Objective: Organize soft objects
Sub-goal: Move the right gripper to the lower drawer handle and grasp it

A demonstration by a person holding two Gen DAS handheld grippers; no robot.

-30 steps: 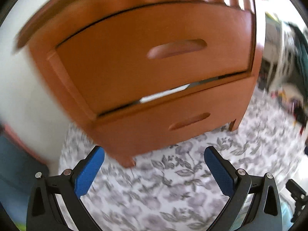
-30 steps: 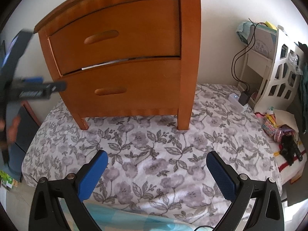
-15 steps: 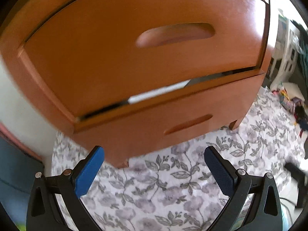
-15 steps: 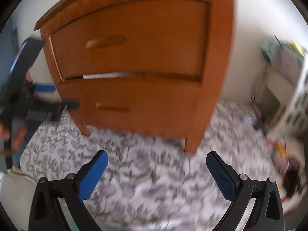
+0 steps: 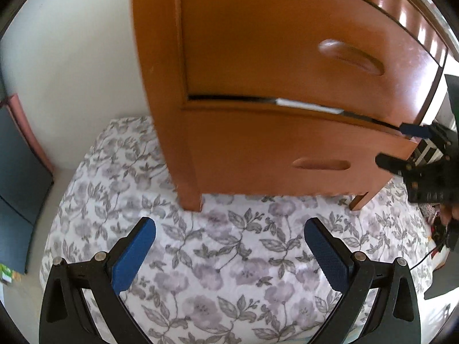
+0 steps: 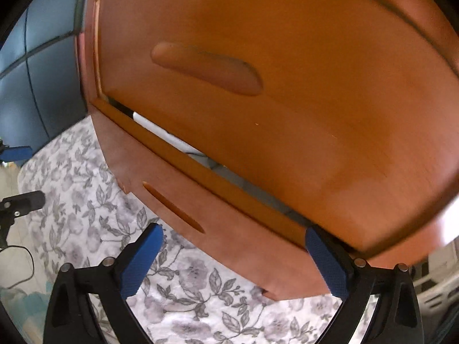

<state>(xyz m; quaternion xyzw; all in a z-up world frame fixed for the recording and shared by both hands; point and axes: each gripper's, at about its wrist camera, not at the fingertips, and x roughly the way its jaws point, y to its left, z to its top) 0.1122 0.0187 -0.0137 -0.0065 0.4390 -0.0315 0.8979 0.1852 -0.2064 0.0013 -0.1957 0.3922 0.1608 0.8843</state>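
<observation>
1. Left wrist view: the left claw (image 5: 229, 236) has its blue pads spread wide apart with nothing between them, hanging above the floral bedspread (image 5: 229, 266), just in front of the nightstand.
2. Right wrist view: the right claw (image 6: 233, 246) is also spread apart and empty, its right pad right at the lower edge of the nightstand's front; whether it touches the wood cannot be told.
3. Beyond both claws stands the orange wooden nightstand (image 5: 258, 149), its feet resting on the bedspread.
4. The lower drawer (image 6: 200, 229) of the nightstand sits slightly ajar, leaving a thin gap under the upper drawer (image 6: 287, 100).
5. In that gap a strip of white and grey soft material (image 6: 172, 139) shows, tucked inside the lower drawer; what it is cannot be told.
6. Left of the nightstand, in the left wrist view, a pale wall (image 5: 71, 71) rises behind the bed.
</observation>
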